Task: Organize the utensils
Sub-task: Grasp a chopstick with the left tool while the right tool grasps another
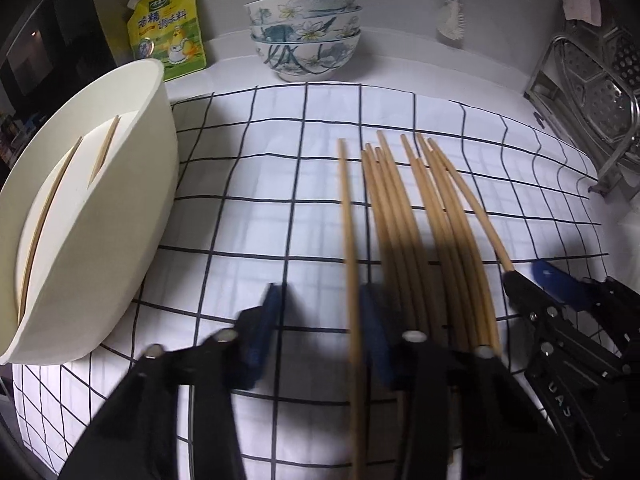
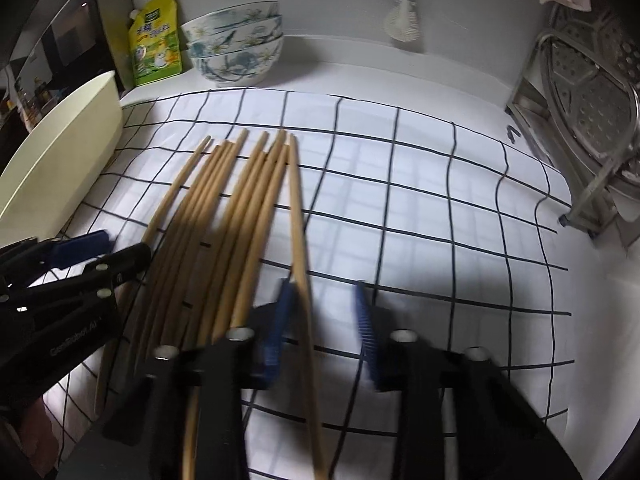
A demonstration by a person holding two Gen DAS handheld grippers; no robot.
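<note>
1. Nearest the left wrist camera, the left gripper has its blue pads still apart, with one chopstick running between them. The right-hand pad looks close against that stick and the left-hand pad stands clear, so I read this as a stick bracketed, not yet pinched.
2. Nearest the right wrist camera, the right gripper is in the same state: pads apart, a single chopstick lying against the left-hand pad, the other pad off it. Blur makes contact hard to judge.
3. Between and just beyond the two grippers, the remaining bundle of chopsticks lies fanned on the checked cloth, tips pointing away.
4. To the left, the cream tub already shows two chopsticks inside.
5. Farther back stand stacked flowered bowls, a yellow pouch and a metal rack.
6. Judged from this, the sorting is early: two sticks are in the tub, and most of the sticks remain on the cloth.
</note>
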